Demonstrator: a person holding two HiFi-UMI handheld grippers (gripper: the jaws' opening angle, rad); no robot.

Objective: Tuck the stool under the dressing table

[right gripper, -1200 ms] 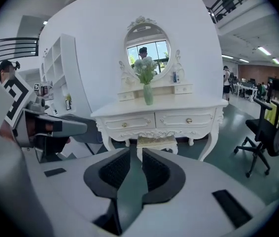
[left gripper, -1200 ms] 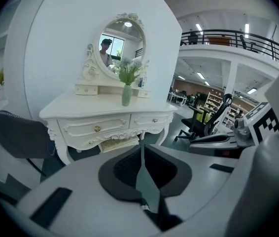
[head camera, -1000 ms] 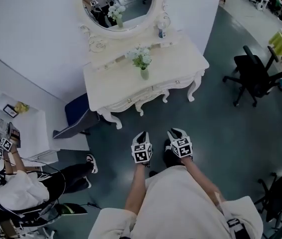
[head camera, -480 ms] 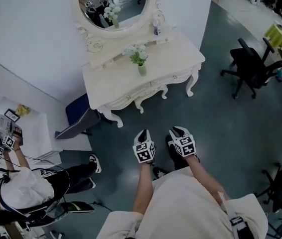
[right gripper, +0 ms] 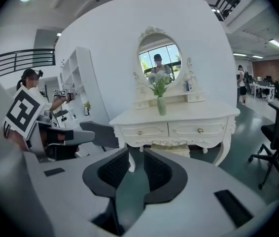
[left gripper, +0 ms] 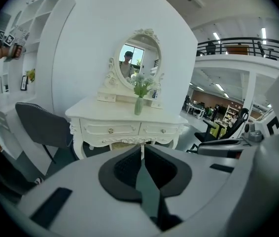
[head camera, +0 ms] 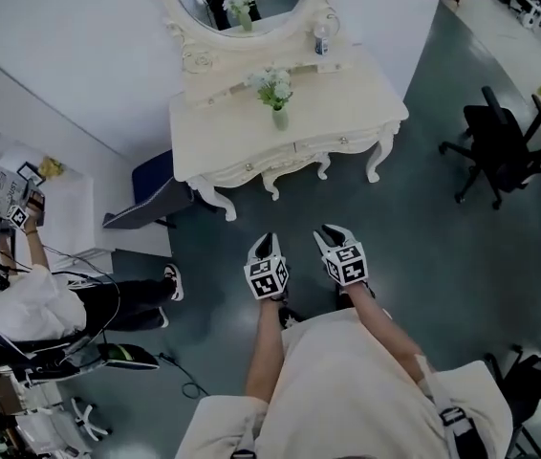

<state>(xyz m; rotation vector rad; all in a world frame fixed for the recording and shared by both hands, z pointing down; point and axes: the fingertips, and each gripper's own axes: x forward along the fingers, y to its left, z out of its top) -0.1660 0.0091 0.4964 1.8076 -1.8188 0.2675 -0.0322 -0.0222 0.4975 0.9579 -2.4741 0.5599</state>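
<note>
Closest in, my left gripper [left gripper: 143,149]: jaws only a thin slit apart, nothing in them. Right gripper [right gripper: 135,153] alongside, jaws opening, wider than the left and empty too, just floor [head camera: 423,256] showing through the gap. Both point at the table [right gripper: 179,113] front, well short of it. Past the tips, the stool [right gripper: 170,149] sits tucked under the table, its pale cushion showing between the curved legs below the drawers. Up top, a vase [right gripper: 161,105] of white flowers stands mid-table, the oval mirror [right gripper: 160,58] behind it. A grey chair [left gripper: 41,125] stands just left of the table.
</note>
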